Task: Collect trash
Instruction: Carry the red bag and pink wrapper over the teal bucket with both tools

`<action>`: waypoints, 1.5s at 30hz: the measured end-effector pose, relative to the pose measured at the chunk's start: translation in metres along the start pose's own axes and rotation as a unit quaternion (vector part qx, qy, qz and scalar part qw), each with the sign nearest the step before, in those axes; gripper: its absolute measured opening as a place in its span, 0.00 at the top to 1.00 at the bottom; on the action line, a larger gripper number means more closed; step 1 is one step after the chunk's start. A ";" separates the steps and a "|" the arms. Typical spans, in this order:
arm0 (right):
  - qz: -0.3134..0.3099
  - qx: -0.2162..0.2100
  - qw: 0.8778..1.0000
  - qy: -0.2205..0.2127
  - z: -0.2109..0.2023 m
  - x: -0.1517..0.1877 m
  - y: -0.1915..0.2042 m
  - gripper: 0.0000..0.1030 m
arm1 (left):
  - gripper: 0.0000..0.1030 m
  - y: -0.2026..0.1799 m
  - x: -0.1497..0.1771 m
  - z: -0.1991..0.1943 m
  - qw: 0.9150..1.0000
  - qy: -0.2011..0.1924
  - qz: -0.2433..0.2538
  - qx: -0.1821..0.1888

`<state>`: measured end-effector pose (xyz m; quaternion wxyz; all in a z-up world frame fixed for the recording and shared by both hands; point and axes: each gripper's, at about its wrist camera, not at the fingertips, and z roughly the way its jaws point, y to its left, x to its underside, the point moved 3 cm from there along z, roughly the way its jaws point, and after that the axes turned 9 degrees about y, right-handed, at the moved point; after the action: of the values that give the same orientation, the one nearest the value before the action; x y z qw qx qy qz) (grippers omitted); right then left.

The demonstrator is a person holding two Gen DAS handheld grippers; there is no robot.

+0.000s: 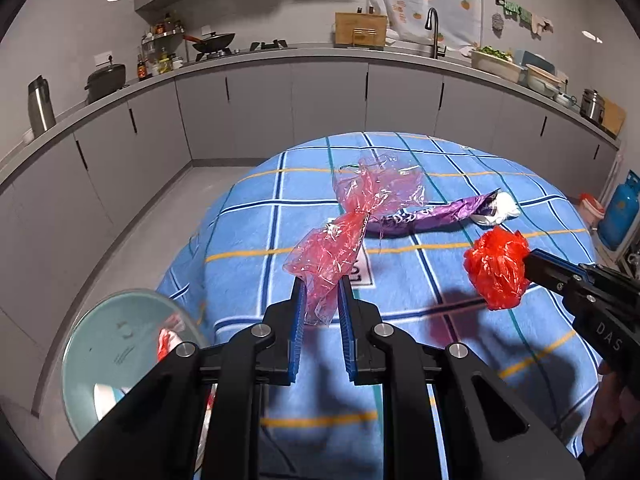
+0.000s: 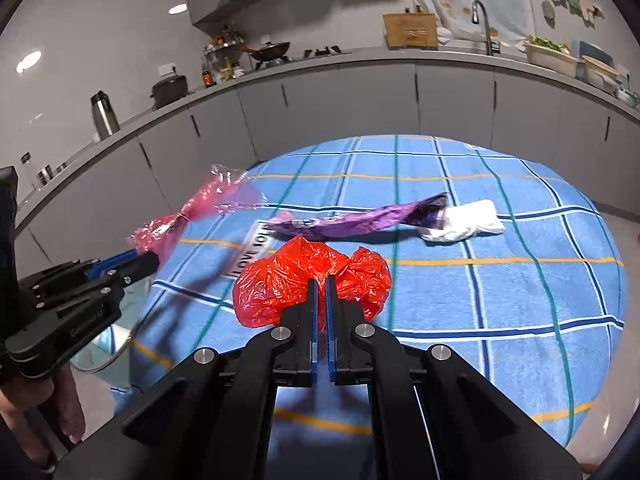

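Observation:
My left gripper [image 1: 321, 282] is shut on a clear pink plastic wrapper [image 1: 352, 220] and holds it above the blue checked tablecloth [image 1: 500, 320]. My right gripper [image 2: 322, 278] is shut on a crumpled red plastic bag [image 2: 312, 280], also lifted off the cloth. The red bag [image 1: 498, 266] and the right gripper [image 1: 528, 260] show at the right of the left wrist view. The pink wrapper [image 2: 192, 216] and left gripper [image 2: 154, 258] show at the left of the right wrist view. A purple wrapper [image 1: 432, 216] [image 2: 360, 218] and a white crumpled tissue [image 1: 500, 208] [image 2: 464, 222] lie on the cloth farther back.
A round bin with a pale glass-like lid [image 1: 120, 352] stands at the table's left edge, low in the left wrist view. Grey kitchen cabinets [image 1: 320, 100] and a counter with pots run behind the table. A blue gas cylinder [image 1: 622, 208] stands at far right.

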<state>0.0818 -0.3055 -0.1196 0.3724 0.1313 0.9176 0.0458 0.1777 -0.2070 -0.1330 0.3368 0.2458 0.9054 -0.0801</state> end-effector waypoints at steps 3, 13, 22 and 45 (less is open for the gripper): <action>-0.012 -0.007 1.000 -0.002 -0.003 0.001 0.013 0.96 | 0.84 0.006 0.006 -0.008 1.000 -0.003 -0.006 -0.003; -0.037 -0.015 0.999 -0.010 -0.012 0.000 0.042 0.96 | 0.84 0.028 0.018 -0.033 0.999 -0.019 -0.024 -0.011; -0.054 -0.023 0.998 -0.020 -0.020 -0.002 0.061 0.96 | 0.84 0.043 0.026 -0.049 0.999 -0.030 -0.036 -0.016; -0.124 -0.080 0.989 -0.025 -0.013 -0.016 0.140 0.96 | 0.84 0.116 0.042 -0.079 0.993 -0.039 -0.087 -0.076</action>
<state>0.1131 -0.1748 -0.0742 0.4071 -0.0130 0.9107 0.0691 0.1631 -0.0659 -0.0982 0.3814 0.1362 0.9130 -0.0501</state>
